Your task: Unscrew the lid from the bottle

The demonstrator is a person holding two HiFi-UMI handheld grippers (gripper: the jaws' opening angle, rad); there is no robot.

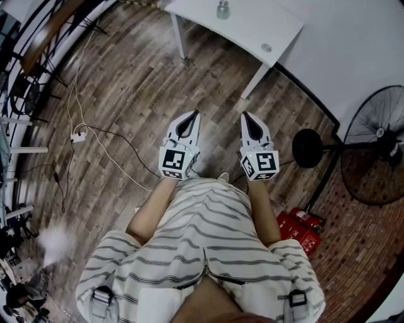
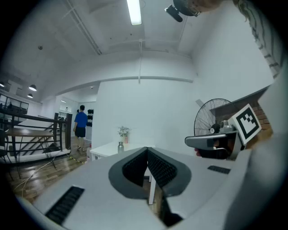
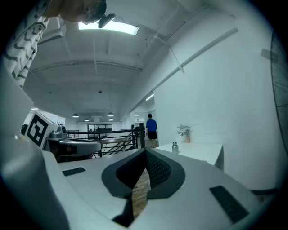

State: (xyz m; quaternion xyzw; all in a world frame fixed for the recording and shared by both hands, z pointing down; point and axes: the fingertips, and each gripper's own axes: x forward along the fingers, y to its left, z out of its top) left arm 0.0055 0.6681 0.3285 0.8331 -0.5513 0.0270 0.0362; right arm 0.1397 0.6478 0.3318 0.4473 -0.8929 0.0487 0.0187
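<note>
- Left gripper (image 1: 193, 116): held level in front of the person's body, over the wooden floor (image 1: 139, 82). Its jaws are pressed together with nothing between them.
- Right gripper (image 1: 245, 117): level, beside the left one and apart from it. Its jaws are likewise closed on nothing.
- Bottle (image 1: 223, 9): small and metallic, upright on the table (image 1: 252, 28). It is ahead of both grippers and well apart from them.
- Table: white top and white legs, standing on the wooden floor next to the white wall.
- Small round disc (image 1: 266, 47): lies flat on the tabletop near its right end, apart from the bottle.
- Plant (image 2: 123, 132): a small sprig in a vase on the table, just behind the bottle.
- Fan (image 1: 375, 145): a black standing fan on the right, near the wall.
- Power strip (image 1: 78, 136): white, on the floor to the left, with cables running from it.
- Person in a blue top (image 2: 81, 125): stands far off with back turned.
</note>
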